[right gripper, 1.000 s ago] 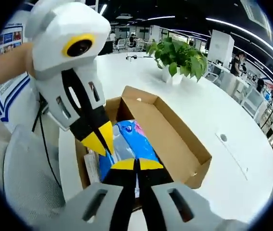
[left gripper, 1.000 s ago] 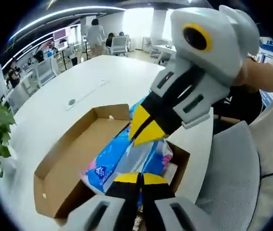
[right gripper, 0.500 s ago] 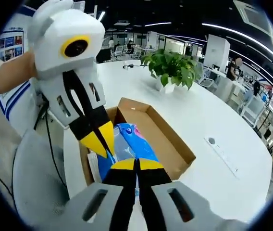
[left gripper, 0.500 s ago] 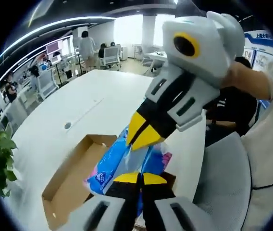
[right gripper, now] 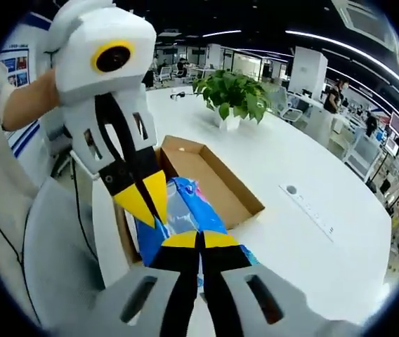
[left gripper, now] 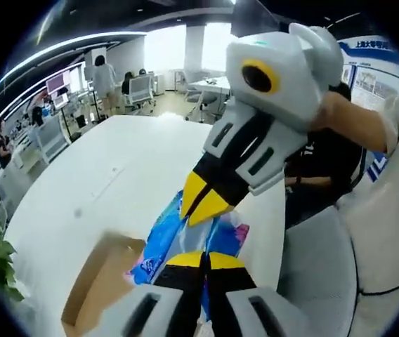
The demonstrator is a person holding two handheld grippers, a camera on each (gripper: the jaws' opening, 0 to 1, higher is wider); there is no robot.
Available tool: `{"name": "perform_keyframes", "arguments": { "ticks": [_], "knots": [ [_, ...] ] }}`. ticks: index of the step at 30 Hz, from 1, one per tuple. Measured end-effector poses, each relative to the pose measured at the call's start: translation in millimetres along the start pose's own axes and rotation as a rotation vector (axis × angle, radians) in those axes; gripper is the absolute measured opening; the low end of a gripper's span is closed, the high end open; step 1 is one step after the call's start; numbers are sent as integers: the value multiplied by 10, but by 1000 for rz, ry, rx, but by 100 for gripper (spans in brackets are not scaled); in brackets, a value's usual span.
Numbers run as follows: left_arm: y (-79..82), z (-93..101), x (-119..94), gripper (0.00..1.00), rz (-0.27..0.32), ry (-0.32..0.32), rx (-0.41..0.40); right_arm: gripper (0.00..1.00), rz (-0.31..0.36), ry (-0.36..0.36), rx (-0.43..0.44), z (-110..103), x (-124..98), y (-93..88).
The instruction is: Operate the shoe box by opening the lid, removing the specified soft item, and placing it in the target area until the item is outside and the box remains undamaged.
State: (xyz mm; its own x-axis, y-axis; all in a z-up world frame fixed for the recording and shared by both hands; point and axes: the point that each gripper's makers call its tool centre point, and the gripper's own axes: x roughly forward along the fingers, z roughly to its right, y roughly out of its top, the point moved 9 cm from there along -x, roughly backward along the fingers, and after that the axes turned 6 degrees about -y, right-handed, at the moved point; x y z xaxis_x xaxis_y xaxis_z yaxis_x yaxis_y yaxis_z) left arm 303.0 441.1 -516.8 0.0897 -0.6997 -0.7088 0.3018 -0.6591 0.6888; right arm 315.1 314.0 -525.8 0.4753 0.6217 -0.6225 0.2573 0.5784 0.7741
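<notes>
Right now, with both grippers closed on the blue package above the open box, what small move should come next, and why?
Probably carry the blue package sideways over the bare white table and lower it there. The left gripper and right gripper both pinch it, and it hangs above the cardboard box, so it seems free of the walls.

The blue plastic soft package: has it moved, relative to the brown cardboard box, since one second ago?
Yes. The blue plastic soft package, pinched by both grippers, has risen away from the brown cardboard box, which looks smaller and farther below on the white table.
</notes>
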Motion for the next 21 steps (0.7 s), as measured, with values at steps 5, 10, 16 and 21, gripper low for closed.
{"name": "perform_keyframes", "arguments": {
  "ticks": [5, 10, 16, 21],
  "knots": [
    [121, 33, 122, 0, 0, -31, 16, 0, -9, -3, 16, 96, -114, -117],
    [248, 51, 291, 0, -2, -62, 40, 0, -28, -15, 15, 187, -209, -222],
    [364, 66, 461, 0, 0, -88, 58, 0, -51, -27, 16, 305, -306, -344],
    [471, 25, 651, 0, 24, -110, 53, 0, -77, -43, 28, 468, -399, -487]
  ]
}}
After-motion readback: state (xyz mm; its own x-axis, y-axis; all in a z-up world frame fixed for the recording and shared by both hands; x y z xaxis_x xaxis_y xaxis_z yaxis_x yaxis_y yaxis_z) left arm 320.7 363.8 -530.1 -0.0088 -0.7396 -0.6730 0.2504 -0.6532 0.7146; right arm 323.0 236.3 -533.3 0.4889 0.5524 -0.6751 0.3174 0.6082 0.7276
